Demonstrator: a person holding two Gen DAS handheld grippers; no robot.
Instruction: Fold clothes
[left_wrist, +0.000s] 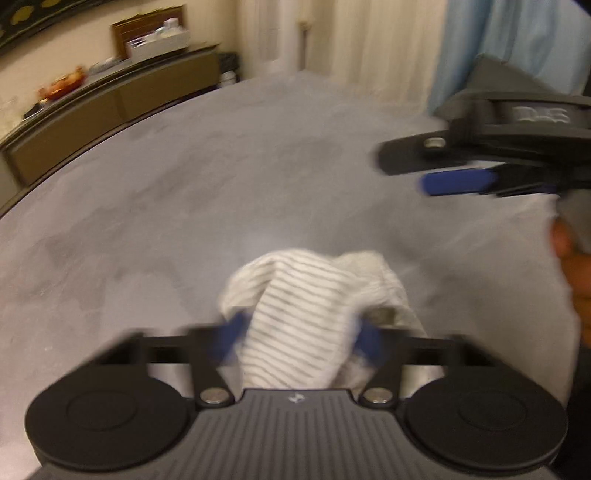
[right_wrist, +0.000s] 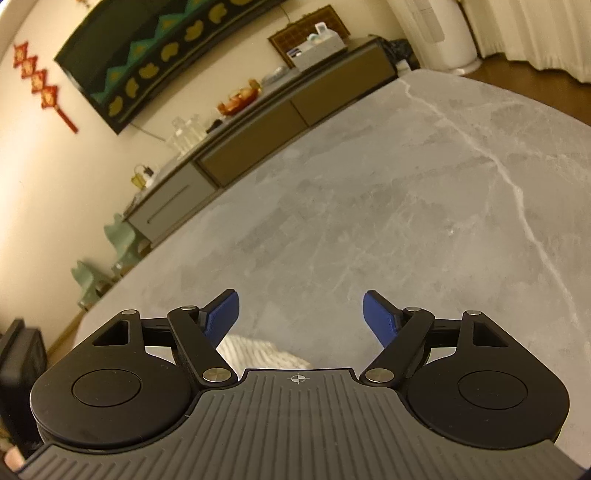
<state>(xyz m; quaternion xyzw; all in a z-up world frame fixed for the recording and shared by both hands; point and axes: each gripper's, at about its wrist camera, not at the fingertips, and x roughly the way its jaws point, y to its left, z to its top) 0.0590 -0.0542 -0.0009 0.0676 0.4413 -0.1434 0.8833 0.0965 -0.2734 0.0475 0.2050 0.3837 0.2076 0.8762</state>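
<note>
Striped white garment (left_wrist: 295, 328) bunched between the left gripper (left_wrist: 299, 339) fingers, clamped, over the grey counter (left_wrist: 184, 192). Right gripper (right_wrist: 301, 317) fingers wide apart, empty, cloth just below-left of them. Left view blurred; garment's long axis & full shape unclear.

Left tool (left_wrist: 299, 339) clamped on cloth, angled downward; right tool (right_wrist: 301, 317) jaws wide apart.
</note>
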